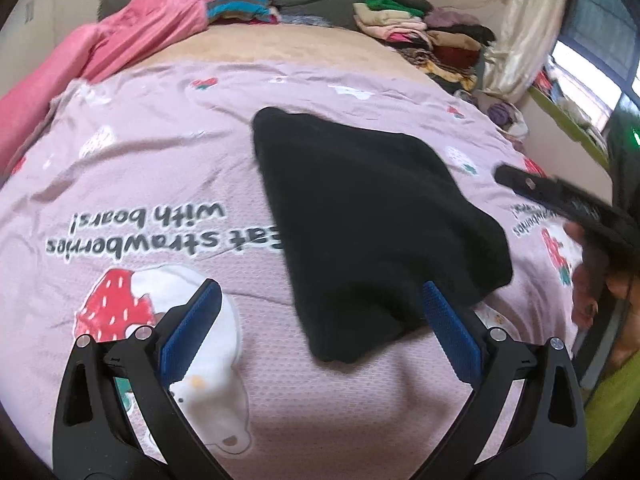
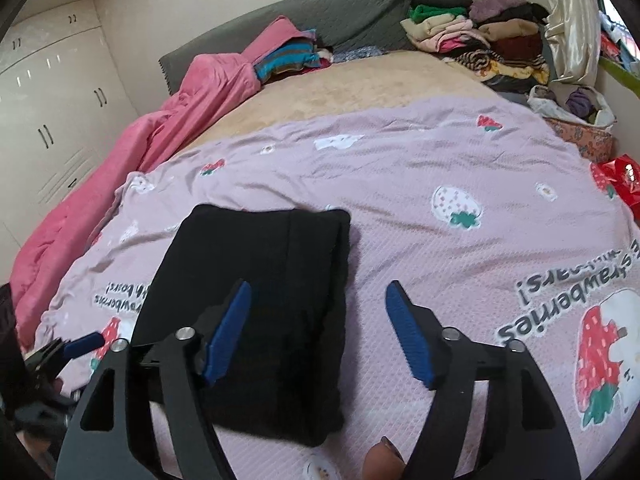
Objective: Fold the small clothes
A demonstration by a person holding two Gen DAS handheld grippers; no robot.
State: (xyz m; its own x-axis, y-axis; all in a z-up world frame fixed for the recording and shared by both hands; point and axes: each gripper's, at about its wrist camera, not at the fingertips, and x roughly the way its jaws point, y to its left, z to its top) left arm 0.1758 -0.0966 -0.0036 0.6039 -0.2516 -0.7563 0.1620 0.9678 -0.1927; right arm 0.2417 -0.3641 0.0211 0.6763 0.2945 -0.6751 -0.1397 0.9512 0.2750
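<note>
- Black garment (image 2: 260, 312): folded into a flat oblong, lying on the lilac bedspread (image 2: 440, 184). In the right wrist view its long axis runs from the near edge of the bed away toward the headboard, with a lengthwise fold line visible. In the left wrist view it lies on a diagonal, far corner upper left, near end lower right.
- Right gripper (image 2: 318, 332): jaws apart, nothing between the pads; the left pad hangs over the garment's near half, the right pad over bare bedspread.
- Left gripper (image 1: 320, 328): jaws spread wide, gripping nothing; the garment's near end shows between the pads, contact not determinable.
- Surface: bedspread printed with strawberries, bears and lettering, over a tan sheet (image 2: 360, 80).
- Room: pink blanket (image 2: 160, 128) along the left, grey headboard (image 2: 340, 12), stacked clothes (image 2: 480, 36) far right, white wardrobe (image 2: 52, 92).
</note>
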